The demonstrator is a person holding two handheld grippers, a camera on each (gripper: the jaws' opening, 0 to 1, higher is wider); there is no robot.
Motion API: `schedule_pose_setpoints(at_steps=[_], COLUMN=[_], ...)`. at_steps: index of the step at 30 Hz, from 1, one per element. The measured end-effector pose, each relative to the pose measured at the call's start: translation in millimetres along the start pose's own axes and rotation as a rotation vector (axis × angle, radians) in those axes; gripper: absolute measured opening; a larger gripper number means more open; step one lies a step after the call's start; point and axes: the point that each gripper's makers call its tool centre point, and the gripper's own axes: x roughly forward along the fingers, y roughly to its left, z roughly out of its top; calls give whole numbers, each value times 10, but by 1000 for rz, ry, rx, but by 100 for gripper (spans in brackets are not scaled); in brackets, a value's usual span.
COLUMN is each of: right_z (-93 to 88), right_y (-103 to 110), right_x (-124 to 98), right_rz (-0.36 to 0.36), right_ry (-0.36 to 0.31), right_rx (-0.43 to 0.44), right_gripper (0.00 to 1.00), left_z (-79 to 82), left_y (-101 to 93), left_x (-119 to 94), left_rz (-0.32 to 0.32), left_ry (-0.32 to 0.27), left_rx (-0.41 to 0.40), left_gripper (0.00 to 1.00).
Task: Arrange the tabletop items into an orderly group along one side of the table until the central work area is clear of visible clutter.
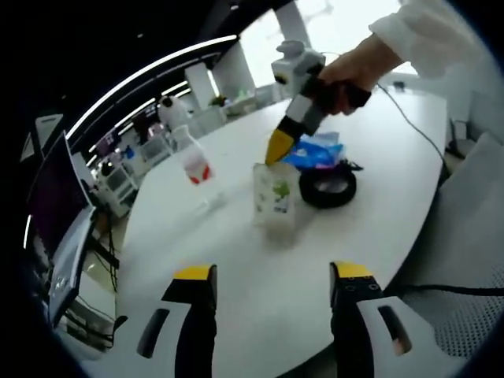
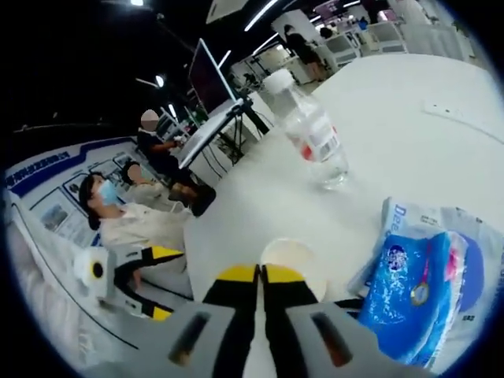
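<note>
The right hand-held gripper (image 1: 277,147) is hovering at the rim of the cup (image 1: 275,198), jaws pressed together, gripping nothing visible. Just beyond the cup are the blue packet (image 1: 316,151) and black ring (image 1: 328,187); the bottle (image 1: 194,162) stands apart. Spread the jaws before lowering. The left hand-held gripper (image 1: 272,277) is waiting wide open, empty, near the bench (image 1: 260,315) edge.
</note>
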Motion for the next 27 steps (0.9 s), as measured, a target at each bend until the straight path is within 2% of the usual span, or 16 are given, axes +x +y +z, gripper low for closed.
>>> schedule_pose_setpoints(at_steps=[9,16,23,27], right_z=[318,476,557,647], right_y=[-43,-99,-182,-273], right_x=[-165,-201,-138,-101], right_rz=[-129,-226,-277,-333], right_ry=[-61,-30,38,64], right_rx=[-198,-358,-473,-531], right_gripper=[0,0,0,0], left_z=[-1,1,-3,-3], left_y=[-2,-1,3,12], left_x=[-1,-3,-7,-9], left_rz=[-1,-1,2,7], left_ry=[-3,-1,0,0], left_rx=[3,5,8,8], left_gripper=[54,54,53,53])
